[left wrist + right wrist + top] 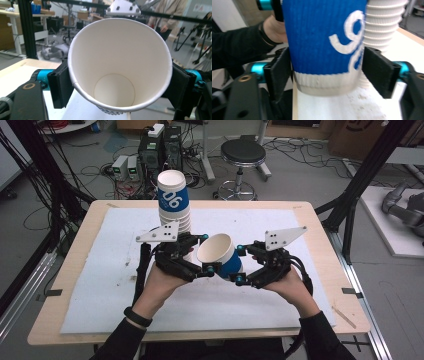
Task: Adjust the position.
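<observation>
A blue and white paper cup (219, 252) hangs tilted above the white mat (260, 305), its mouth turned toward my left hand. My left gripper (207, 253) is shut on it near the rim; in the left gripper view the pads (60, 86) press both sides of the cup (120, 57) and I look into its bare inside. My right gripper (240, 264) brackets the cup's base end. In the right gripper view its jaws (327, 72) stand open around the blue wall (319, 37), with a gap at the right pad (378, 72). A stack of matching cups (174, 202) stands behind.
The stack (384, 25) stands close behind the held cup, at the mat's far left. The wooden table (75, 270) ends a little beyond the mat on every side. A stool (243, 152) and electronics boxes (160, 150) sit on the floor beyond. A person (170, 12) stands far off.
</observation>
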Available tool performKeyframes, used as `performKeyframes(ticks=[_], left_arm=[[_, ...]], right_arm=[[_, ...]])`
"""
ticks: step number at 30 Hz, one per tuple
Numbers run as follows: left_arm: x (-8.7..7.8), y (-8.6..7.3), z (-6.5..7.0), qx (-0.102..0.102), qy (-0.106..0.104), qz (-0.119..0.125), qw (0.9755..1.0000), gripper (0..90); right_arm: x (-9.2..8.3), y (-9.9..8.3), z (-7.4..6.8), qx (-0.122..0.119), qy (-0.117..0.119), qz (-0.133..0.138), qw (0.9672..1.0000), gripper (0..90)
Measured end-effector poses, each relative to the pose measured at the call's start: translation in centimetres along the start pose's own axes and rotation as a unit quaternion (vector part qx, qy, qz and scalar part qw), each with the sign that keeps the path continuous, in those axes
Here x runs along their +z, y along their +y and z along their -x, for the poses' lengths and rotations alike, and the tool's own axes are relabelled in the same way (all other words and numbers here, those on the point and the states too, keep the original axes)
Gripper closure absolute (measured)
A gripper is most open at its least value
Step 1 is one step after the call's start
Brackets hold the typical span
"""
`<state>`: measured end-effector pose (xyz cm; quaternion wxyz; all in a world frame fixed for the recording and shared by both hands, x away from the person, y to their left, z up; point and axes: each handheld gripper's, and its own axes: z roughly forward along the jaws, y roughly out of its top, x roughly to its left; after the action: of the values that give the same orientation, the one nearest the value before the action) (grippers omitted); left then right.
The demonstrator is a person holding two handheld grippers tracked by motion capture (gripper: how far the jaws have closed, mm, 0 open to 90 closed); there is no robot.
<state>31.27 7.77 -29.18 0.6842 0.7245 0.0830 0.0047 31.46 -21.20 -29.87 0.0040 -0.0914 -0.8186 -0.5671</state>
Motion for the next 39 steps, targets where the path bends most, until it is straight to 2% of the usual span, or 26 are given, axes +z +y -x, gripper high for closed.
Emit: performKeyframes(ticks=[6, 13, 14, 18, 24, 29, 39], left_arm=[[-0.2, 0.3, -0.1, 0.003, 0.003, -0.013, 0.9999, 21.9], [0.4, 0.4, 0.4, 0.012, 0.005, -0.034, 0.9993, 22.2], [0.5, 0.4, 0.5, 0.013, 0.004, -0.034, 0.9993, 22.2], [0.5, 0.5, 0.6, 0.014, 0.001, -0.032, 0.9994, 22.3], [0.7, 0.5, 0.7, 0.011, 0.000, -0.020, 0.9997, 20.4], [0.8, 0.2, 0.5, -0.013, -0.024, 0.023, 0.9994, 16.4], [0.9, 0.1, 0.7, -0.011, -0.025, 0.048, 0.9985, 16.4]], right_arm=[[-0.6, 0.2, 0.1, 0.001, -0.005, 0.000, 1.0000, 21.2], [1.2, -0.1, -0.2, -0.004, -0.001, -0.024, 0.9997, 21.8], [1.5, -0.1, -0.2, -0.001, 0.002, -0.029, 0.9996, 25.3], [1.7, -0.2, -0.3, -0.004, 0.010, -0.022, 0.9997, 28.7], [1.6, -0.3, -0.3, -0.006, 0.017, -0.010, 0.9998, 29.3], [1.5, -0.4, -0.3, -0.006, 0.025, 0.013, 0.9996, 29.3], [2.1, -0.6, -0.6, -0.005, 0.026, 0.041, 0.9988, 29.3]])
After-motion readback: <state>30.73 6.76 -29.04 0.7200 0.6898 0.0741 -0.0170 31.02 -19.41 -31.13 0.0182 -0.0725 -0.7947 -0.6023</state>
